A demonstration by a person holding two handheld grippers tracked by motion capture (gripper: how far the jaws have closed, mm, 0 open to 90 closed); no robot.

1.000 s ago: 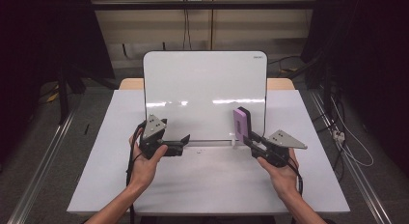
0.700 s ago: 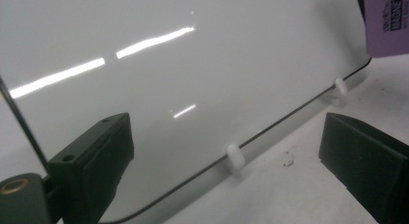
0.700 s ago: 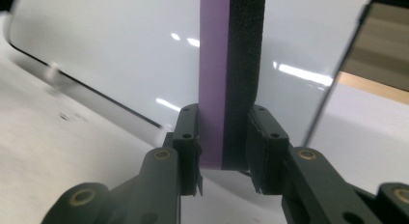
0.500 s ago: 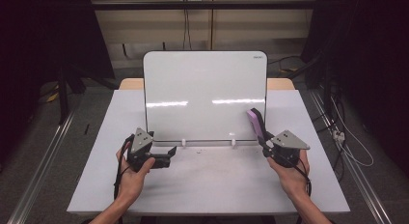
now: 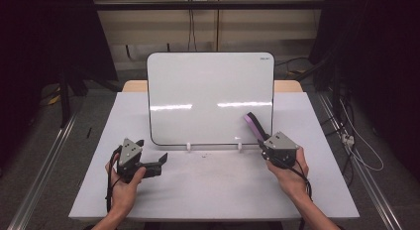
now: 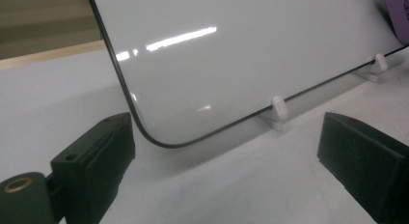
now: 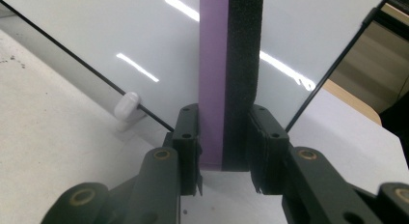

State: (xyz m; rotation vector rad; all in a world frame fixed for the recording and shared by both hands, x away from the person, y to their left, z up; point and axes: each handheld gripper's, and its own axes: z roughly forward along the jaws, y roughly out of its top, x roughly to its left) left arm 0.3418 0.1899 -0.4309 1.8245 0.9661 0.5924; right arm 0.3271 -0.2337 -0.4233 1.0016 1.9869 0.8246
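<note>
White table [image 5: 213, 190] carries a whiteboard [image 5: 210, 96] standing tilted back at centre, bottom edge seated in 2 small white clips [image 5: 188, 146] near the table's middle. Board face is blank, with glare streaks across it. Left gripper [image 5: 159, 163] sits low over the table near the board's near-left corner, held in the left hand [image 5: 124, 183]; its jaws are released, spread wide with nothing between them, and the left gripper view shows the board's rounded corner [image 6: 144, 132] in the gap beyond them. Right gripper [image 5: 261, 141] is at the board's near-right corner, in the right hand [image 5: 289, 173]. Its jaws are clenched on an eraser [image 7: 230, 79], purple body plus black felt strip, standing upright out of the jaws. Eraser tip [image 5: 251, 122] is in front of the board's lower right area; contact with the face can't be told.
</note>
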